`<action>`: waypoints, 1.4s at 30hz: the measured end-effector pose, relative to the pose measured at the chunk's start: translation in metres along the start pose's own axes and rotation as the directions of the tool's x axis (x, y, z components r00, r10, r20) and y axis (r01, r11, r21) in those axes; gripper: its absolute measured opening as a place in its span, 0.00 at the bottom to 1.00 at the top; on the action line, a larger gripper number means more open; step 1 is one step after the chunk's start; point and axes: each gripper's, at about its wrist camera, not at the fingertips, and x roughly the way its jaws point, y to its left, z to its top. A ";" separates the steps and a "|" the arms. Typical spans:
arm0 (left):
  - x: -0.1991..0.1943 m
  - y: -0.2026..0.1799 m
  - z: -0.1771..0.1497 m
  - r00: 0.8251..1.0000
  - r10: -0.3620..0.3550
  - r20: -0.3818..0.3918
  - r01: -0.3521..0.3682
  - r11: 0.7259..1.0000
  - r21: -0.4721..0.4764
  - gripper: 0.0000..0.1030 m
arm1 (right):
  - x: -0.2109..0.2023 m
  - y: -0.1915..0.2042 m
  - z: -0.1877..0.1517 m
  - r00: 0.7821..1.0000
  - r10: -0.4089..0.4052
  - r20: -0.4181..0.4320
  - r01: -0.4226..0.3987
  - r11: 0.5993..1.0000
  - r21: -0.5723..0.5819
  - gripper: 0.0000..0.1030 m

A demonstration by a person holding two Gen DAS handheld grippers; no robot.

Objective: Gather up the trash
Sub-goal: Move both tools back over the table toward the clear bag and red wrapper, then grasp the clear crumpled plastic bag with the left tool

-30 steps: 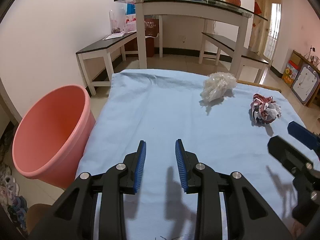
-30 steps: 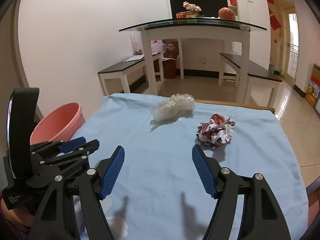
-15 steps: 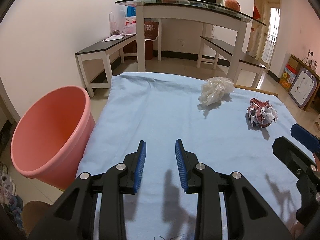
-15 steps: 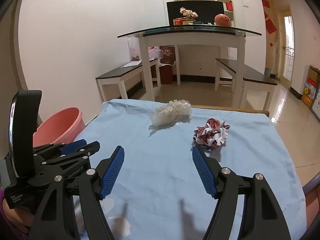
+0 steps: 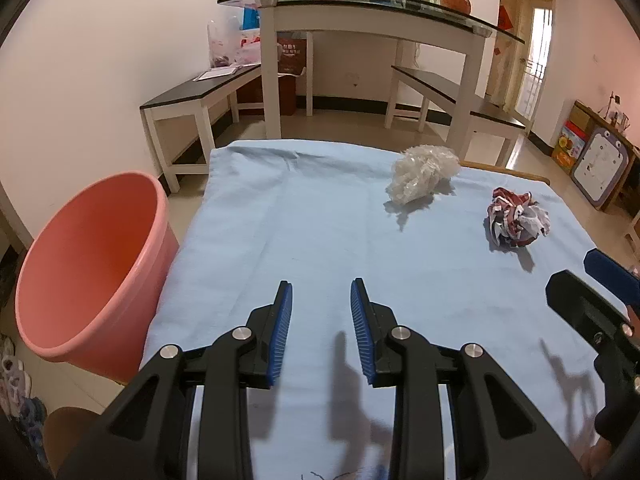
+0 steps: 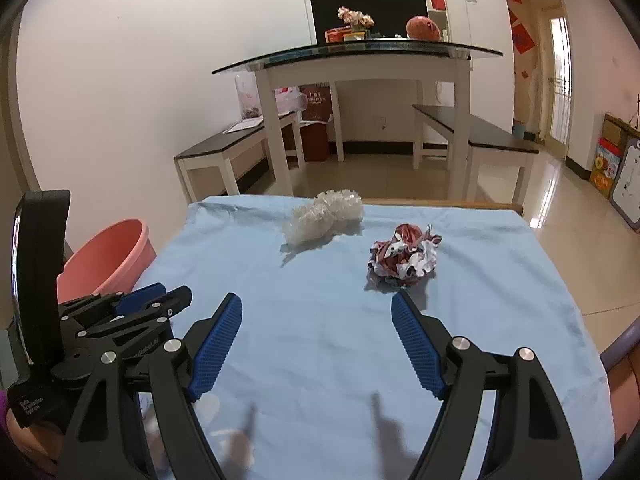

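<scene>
Two pieces of trash lie on a table under a light blue cloth: a crumpled clear plastic wad at the far middle and a crumpled red and white paper ball to its right. Both show in the right wrist view, the plastic wad and the paper ball. My left gripper is open a little and empty above the near cloth. My right gripper is wide open and empty, just short of the paper ball. A pink bucket stands on the floor at the table's left.
A glass-topped white table with two dark benches stands behind. The right gripper's body shows at the right edge of the left wrist view. The left gripper's body shows at the left of the right wrist view.
Both grippers have drawn back and risen slightly, so the trash looks a little farther away. Neither jaw opening has changed, and nothing was grasped.
</scene>
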 end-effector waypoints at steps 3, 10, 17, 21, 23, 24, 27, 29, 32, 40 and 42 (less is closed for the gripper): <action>-0.001 -0.003 0.002 1.000 -0.024 0.000 0.024 0.999 0.024 0.30 | 0.001 -0.003 0.000 1.000 0.013 -0.012 -0.013 1.000 0.017 0.74; -0.008 -0.012 0.013 0.997 -0.079 0.020 0.077 0.994 0.074 0.30 | 0.006 -0.023 0.001 0.998 0.056 -0.037 -0.053 0.995 0.082 0.74; 0.005 -0.025 0.026 0.987 -0.157 -0.021 0.158 0.983 0.091 0.30 | 0.001 -0.056 0.014 1.000 0.025 -0.004 -0.024 0.989 0.143 0.78; 0.014 -0.032 0.036 0.982 -0.187 -0.033 0.189 0.978 0.088 0.30 | 0.006 -0.076 0.021 1.000 0.007 -0.003 -0.007 0.982 0.187 0.82; 0.018 -0.037 0.042 0.981 -0.192 -0.035 0.195 0.975 0.108 0.30 | 0.010 -0.084 0.025 1.000 0.003 -0.007 -0.001 0.979 0.202 0.82; 0.019 -0.039 0.045 0.981 -0.192 -0.036 0.195 0.974 0.119 0.30 | 0.012 -0.086 0.026 1.000 0.001 -0.008 0.001 0.978 0.208 0.83; 0.028 -0.046 0.057 0.980 -0.193 -0.039 0.197 0.970 0.141 0.30 | 0.021 -0.094 0.032 1.000 -0.007 -0.017 0.011 0.972 0.234 0.84; 0.035 -0.048 0.064 0.978 -0.205 -0.049 0.210 0.968 0.137 0.30 | 0.030 -0.098 0.036 0.999 -0.004 -0.032 0.012 0.968 0.252 0.85; 0.052 -0.052 0.075 0.974 -0.214 -0.079 0.223 0.965 0.137 0.30 | 0.040 -0.104 0.039 0.999 -0.002 -0.051 0.017 0.960 0.278 0.85; 0.086 -0.057 0.090 0.973 -0.200 -0.118 0.216 0.967 0.136 0.30 | 0.064 -0.111 0.045 0.998 0.004 -0.069 0.018 0.951 0.308 0.85; 0.094 -0.058 0.094 0.973 -0.195 -0.125 0.212 0.967 0.139 0.30 | 0.071 -0.110 0.046 0.997 0.008 -0.076 0.016 0.950 0.312 0.85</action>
